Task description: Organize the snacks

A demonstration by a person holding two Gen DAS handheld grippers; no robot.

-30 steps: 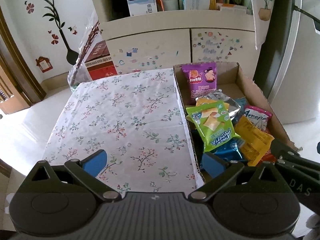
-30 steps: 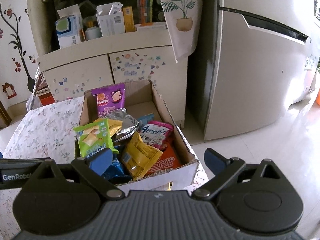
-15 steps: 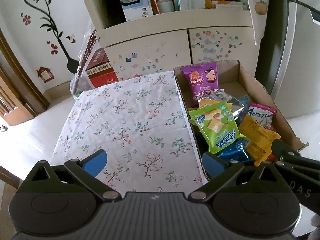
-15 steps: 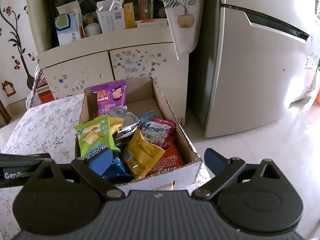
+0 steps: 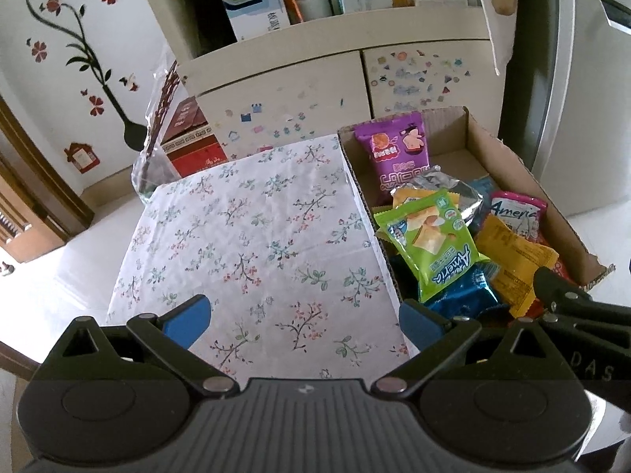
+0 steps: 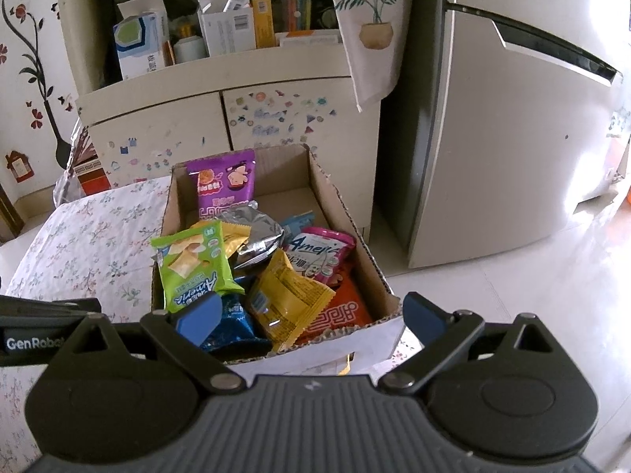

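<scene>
A cardboard box (image 5: 508, 159) (image 6: 343, 213) stands on the right side of a table with a floral cloth (image 5: 252, 236) (image 6: 86, 232). It holds several snack packets: a purple one (image 5: 394, 153) (image 6: 224, 185) leaning upright at the back, a green one (image 5: 430, 244) (image 6: 191, 264) on top, a silver one (image 6: 256, 236), a yellow one (image 5: 512, 264) (image 6: 284, 295), a pink one (image 6: 319, 252), a blue one (image 6: 232, 327) and an orange-red one (image 6: 343, 311). My left gripper (image 5: 303, 319) is open and empty above the cloth's near edge, left of the box. My right gripper (image 6: 311, 313) is open and empty above the box's near wall.
A cream cabinet (image 6: 221, 114) with boxes on its shelf stands behind the table. A fridge (image 6: 493, 118) stands to the right. A red box in a clear bag (image 5: 181, 138) sits by the table's far left corner. White floor (image 6: 512, 276) lies at the right.
Both grippers have risen and drawn back slightly, so the table and box look a little smaller and farther. Both stay open. The snacks have not moved.
</scene>
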